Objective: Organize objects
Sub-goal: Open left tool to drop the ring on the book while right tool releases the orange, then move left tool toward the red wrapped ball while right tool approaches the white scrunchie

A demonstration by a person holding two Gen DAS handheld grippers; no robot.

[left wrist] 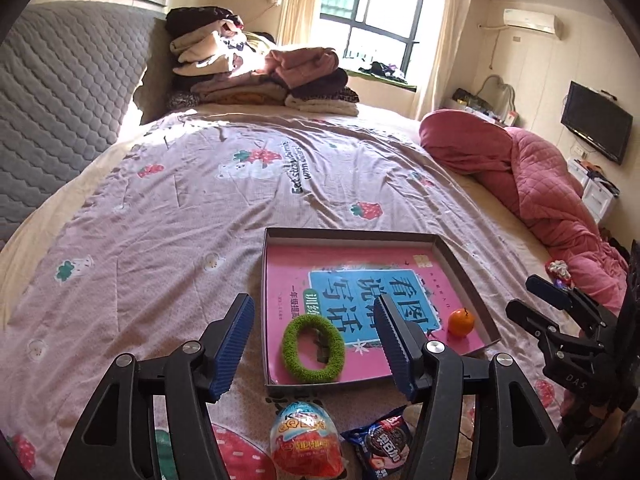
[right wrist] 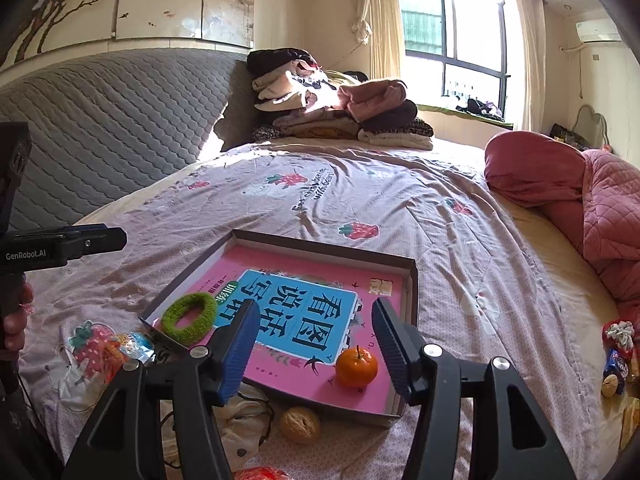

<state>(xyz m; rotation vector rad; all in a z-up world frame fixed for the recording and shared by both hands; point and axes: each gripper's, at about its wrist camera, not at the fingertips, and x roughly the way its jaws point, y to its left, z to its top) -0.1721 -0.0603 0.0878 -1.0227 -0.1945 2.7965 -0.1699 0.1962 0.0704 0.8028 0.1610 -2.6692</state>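
Both grippers held apart above the bed, nothing gripped.

Left gripper [left wrist: 316, 344]: jaws apart; green hair ring [left wrist: 313, 349] lies between its fingertips inside the shallow box [left wrist: 352, 235] (pink book as liner). Right gripper [right wrist: 316, 344]: jaws apart; orange [right wrist: 356, 366] between its fingertips in the box, walnut [right wrist: 300, 424] just below on the bedspread [right wrist: 400, 208].

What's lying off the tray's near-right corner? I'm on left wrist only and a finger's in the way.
Observer: A walnut, on the bedspread just outside the tray wall.
Operator: Right gripper holding anything?
Observer: No. The right gripper is open and empty; the orange sits in the tray, untouched.
Operator: Anything loose further right?
Observer: Small wrapped snacks below the pink quilt.
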